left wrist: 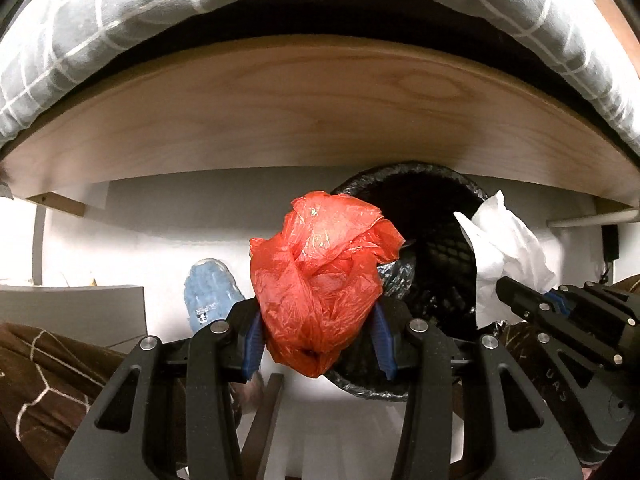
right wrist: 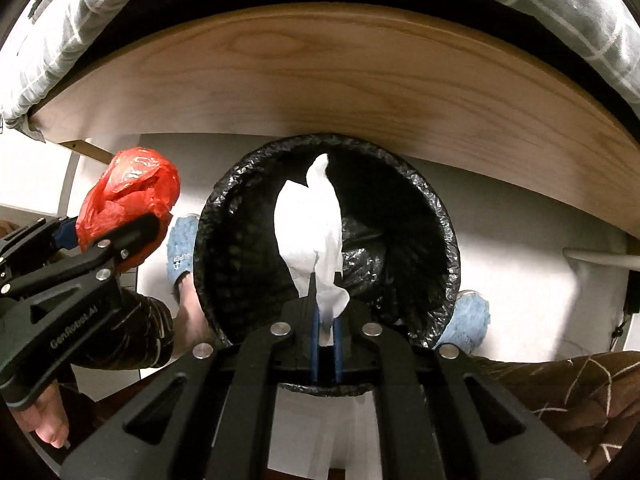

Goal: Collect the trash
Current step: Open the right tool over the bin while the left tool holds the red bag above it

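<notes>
White floor runs under a wooden bed frame [right wrist: 320,80] topped with grey checked bedding [left wrist: 120,20], and a bin [right wrist: 452,240] lined in black plastic stands right against the frame's edge. Both grippers point down over it. The right gripper [right wrist: 325,344] has its jaws nearly together, pinching a white tissue [right wrist: 312,232] that hangs squarely over the bin's mouth. The left gripper [left wrist: 318,336] is clamped, jaws partway apart, on a crumpled red bag [left wrist: 320,272]; in the right wrist view that bag sits off to the side, beyond the rim rather than over the opening. Blue slippers [right wrist: 180,252] stand just beside the bin. My worry is the red bag: let go from where it is, it would likely land on the floor or the slipper, so it probably needs to shift over the mouth first. The tissue is light and could cling to a pad or drift onto the rim. The two grippers are close together and could knock each other.
</notes>
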